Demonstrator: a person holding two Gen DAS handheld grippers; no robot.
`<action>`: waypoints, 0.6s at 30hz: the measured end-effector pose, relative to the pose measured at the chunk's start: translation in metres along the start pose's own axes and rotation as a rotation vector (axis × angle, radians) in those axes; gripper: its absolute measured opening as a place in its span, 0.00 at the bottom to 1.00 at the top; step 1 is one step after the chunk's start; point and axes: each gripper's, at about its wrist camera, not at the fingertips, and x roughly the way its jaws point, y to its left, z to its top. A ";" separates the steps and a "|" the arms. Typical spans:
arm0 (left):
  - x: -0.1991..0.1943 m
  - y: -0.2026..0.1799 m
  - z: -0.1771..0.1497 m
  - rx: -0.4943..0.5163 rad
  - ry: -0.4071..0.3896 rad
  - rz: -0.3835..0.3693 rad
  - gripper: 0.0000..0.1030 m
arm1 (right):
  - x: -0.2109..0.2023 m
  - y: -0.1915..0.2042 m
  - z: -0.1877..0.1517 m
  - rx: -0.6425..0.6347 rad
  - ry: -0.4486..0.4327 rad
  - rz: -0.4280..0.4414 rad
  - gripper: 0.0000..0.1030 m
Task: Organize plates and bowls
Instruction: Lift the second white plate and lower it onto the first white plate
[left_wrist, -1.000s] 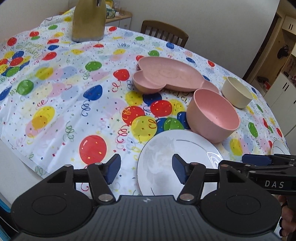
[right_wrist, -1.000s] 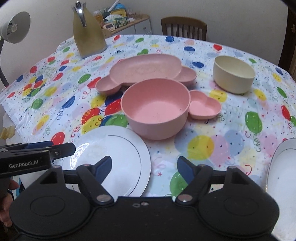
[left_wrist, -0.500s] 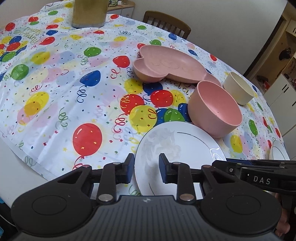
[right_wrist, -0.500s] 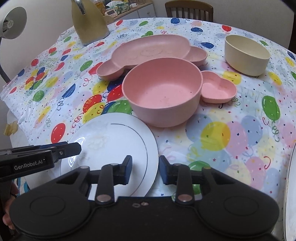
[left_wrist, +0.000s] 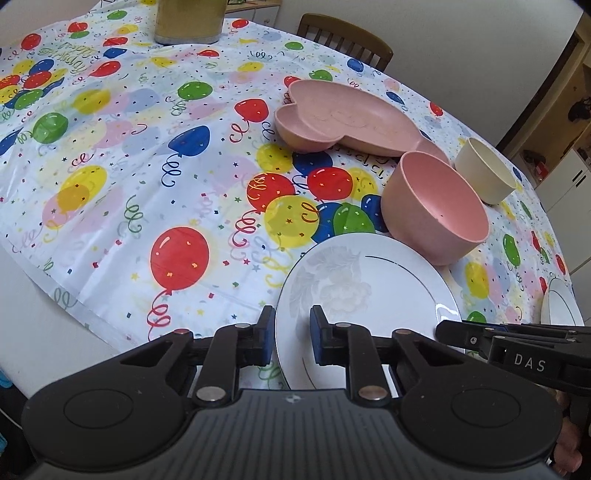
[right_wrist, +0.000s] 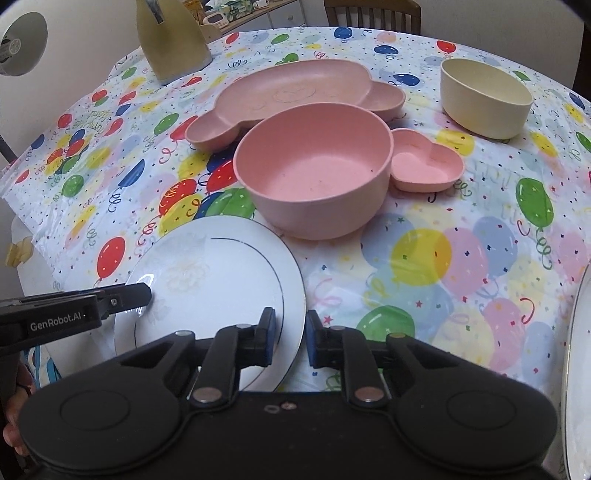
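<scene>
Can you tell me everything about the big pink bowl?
The big pink bowl is round and deep, with a matte, speckled, plastic-like look. It stands upright on the balloon tablecloth with only a few dark specks inside. A white plate lies just in front of it, and a pink divided plate sits right behind; whether they touch is unclear. Neither gripper holds it.
</scene>
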 end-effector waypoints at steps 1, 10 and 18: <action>-0.002 -0.002 -0.001 0.001 0.000 -0.001 0.19 | -0.002 0.000 -0.001 0.004 0.001 -0.001 0.16; -0.013 -0.032 -0.011 0.018 -0.002 -0.021 0.19 | -0.029 -0.012 -0.009 0.021 -0.030 -0.043 0.15; -0.021 -0.071 -0.015 0.062 0.004 -0.053 0.19 | -0.059 -0.035 -0.017 0.077 -0.053 -0.083 0.14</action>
